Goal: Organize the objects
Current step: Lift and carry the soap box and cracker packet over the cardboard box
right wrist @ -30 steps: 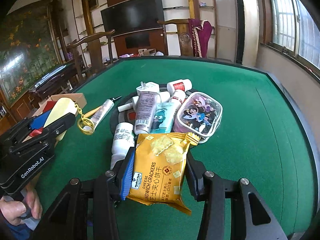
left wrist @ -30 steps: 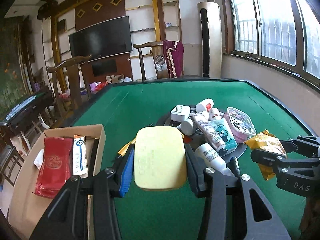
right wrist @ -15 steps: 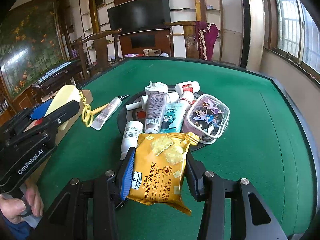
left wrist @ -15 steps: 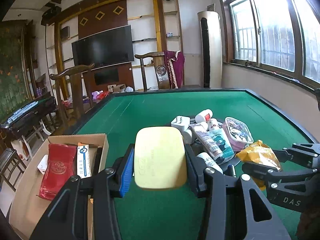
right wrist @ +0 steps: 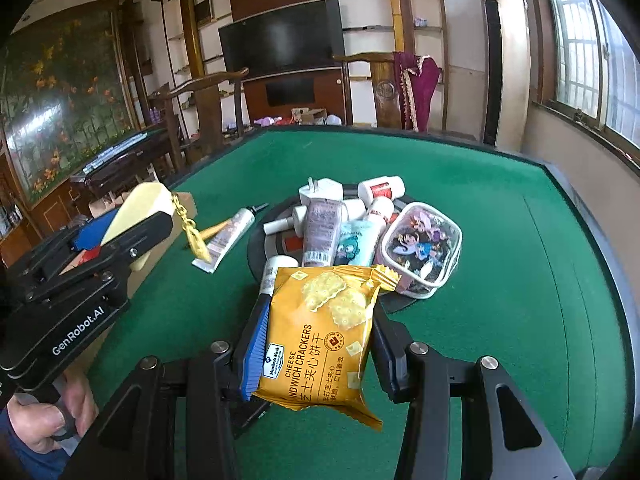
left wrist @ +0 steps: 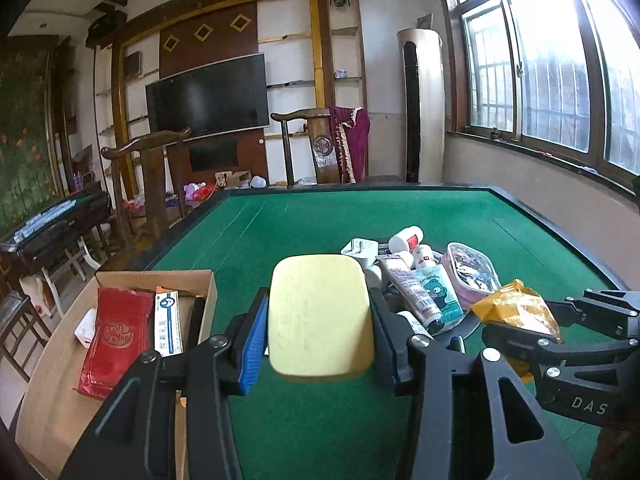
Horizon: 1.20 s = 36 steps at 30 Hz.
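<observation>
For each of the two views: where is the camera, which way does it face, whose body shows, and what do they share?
Left wrist: behind the left tongs gripping a yellow case, facing across the green table; no body.
Right wrist: behind the right tongs gripping a cracker packet; a hand shows.
Shared: the pile's cartoon pouch, each other's tongs.

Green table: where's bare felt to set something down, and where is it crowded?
Bare: the green table from the pile to the far rail, and the strip by the window-side rail. Near felt beside the cardboard box is free too. Crowded: the round black tray heaped with tubes and bottles.
</observation>
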Each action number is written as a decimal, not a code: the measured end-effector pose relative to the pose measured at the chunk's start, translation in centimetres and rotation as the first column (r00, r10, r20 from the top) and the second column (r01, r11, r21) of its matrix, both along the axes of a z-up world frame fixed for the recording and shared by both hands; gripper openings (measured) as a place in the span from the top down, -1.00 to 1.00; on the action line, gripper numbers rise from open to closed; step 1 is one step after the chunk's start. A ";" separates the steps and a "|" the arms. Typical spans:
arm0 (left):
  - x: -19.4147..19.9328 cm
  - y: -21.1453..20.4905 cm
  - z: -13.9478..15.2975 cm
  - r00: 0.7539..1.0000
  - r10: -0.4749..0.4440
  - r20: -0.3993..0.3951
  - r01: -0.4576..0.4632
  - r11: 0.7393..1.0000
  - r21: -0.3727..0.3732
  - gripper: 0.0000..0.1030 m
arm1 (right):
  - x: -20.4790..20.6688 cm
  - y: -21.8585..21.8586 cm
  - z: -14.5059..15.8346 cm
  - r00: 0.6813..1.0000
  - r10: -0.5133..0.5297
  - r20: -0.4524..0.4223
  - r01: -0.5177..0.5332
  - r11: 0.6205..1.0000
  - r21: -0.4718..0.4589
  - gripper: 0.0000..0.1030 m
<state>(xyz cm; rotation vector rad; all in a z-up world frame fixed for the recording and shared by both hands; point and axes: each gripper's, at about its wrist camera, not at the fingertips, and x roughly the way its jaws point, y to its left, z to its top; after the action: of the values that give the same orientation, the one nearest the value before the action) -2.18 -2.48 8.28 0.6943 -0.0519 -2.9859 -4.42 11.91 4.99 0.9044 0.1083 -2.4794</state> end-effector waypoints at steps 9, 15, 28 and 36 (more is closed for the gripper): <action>2.3 -1.2 2.4 1.000 -0.001 -0.015 0.002 0.999 0.039 0.12 | 1.1 -0.6 1.0 1.000 0.011 -0.007 -0.011 0.999 -0.035 0.04; 4.7 -2.9 4.0 0.999 0.026 -0.041 -0.024 0.999 0.035 0.11 | 2.3 -3.0 1.8 0.998 0.058 -0.006 -0.058 0.997 -0.057 0.04; 9.0 -9.9 5.6 0.982 0.166 -0.086 -0.162 0.985 0.058 0.11 | 5.3 -10.2 3.2 0.984 0.178 -0.028 -0.179 0.983 -0.039 0.03; 11.0 -15.2 5.4 0.963 0.257 -0.081 -0.250 0.964 0.086 0.11 | 6.9 -14.8 3.9 0.965 0.260 -0.039 -0.261 0.965 -0.035 0.03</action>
<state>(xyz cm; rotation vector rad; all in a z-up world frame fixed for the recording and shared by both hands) 8.86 -17.69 13.66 0.5243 0.1445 -2.7792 2.44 -2.91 8.88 0.7770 0.1769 -2.2444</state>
